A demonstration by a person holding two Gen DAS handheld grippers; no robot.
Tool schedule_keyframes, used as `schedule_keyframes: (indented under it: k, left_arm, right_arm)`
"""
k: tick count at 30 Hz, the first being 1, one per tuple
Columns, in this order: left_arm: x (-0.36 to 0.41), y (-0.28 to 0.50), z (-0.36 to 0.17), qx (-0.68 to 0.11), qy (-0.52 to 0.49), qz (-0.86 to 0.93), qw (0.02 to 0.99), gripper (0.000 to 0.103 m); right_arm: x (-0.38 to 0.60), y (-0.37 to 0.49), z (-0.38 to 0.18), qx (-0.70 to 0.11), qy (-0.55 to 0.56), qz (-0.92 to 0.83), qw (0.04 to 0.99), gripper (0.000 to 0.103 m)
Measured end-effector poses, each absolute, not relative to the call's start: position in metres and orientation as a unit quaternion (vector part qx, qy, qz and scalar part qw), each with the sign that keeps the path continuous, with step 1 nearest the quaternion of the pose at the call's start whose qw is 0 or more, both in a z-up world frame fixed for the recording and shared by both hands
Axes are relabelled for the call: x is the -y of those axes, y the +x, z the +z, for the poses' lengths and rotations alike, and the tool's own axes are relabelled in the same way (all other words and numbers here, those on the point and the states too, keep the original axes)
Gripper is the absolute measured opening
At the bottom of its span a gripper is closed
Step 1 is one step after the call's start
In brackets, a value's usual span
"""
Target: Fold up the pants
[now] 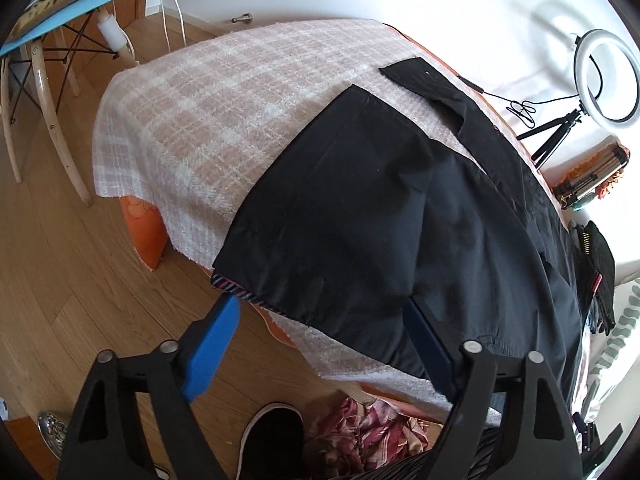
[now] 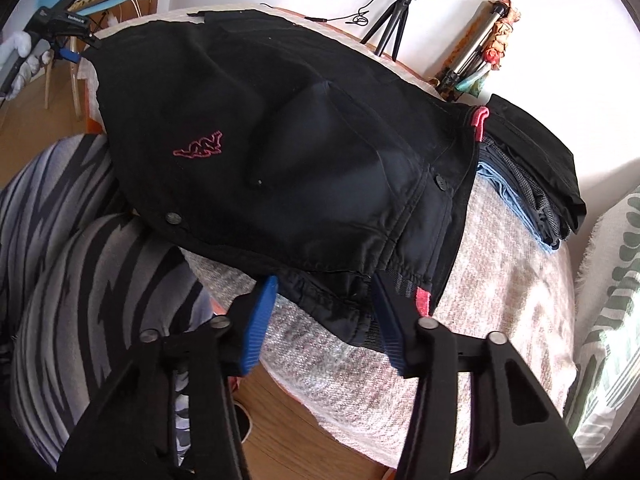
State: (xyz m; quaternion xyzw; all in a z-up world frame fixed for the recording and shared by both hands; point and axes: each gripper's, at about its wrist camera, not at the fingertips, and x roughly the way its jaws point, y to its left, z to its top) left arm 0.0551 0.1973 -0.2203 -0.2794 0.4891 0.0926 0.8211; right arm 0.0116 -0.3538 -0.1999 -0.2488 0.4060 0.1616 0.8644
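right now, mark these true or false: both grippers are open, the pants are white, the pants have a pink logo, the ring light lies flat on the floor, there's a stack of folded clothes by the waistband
1. Both grippers are open. True: the left gripper and the right gripper each have their jaws spread at the near edge of the pants.
2. The pants are white. False: they are black.
3. The pants carry a pink logo. True.
4. The ring light lies flat on the floor. False: it stands upright on a small tripod.
5. A stack of folded clothes sits beside the waistband. True.
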Motion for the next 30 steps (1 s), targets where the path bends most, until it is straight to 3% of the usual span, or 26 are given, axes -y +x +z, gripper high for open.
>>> schedule_keyframes:
  k: [4,12,19,30]
  left_arm:
    - [-0.200,0.056,-0.218,-0.487,-0.273,0.097,0.824,0.066]
    - [-0.210,0.044,-0.212,-0.468,-0.276,0.107,0.833,0.033]
    - [-0.213,0.036,-0.219,-0.467,-0.295,0.095,0.829,0.033]
    - [-0.231,0.026,-0.242,-0.426,-0.413,0.087,0.800,0.033]
  right_arm:
    - [0.349,0.012,-0.193,-0.400,-0.251,0.169,0.865,0.025]
    - [0.347,0.014,-0.180,-0.385,-0.249,0.163,0.874,0.021]
    - [0.345,0.016,-0.183,-0.389,-0.259,0.159,0.870,0.021]
    - [0.343,0.020,-0.187,-0.392,-0.265,0.152,0.868,0.021]
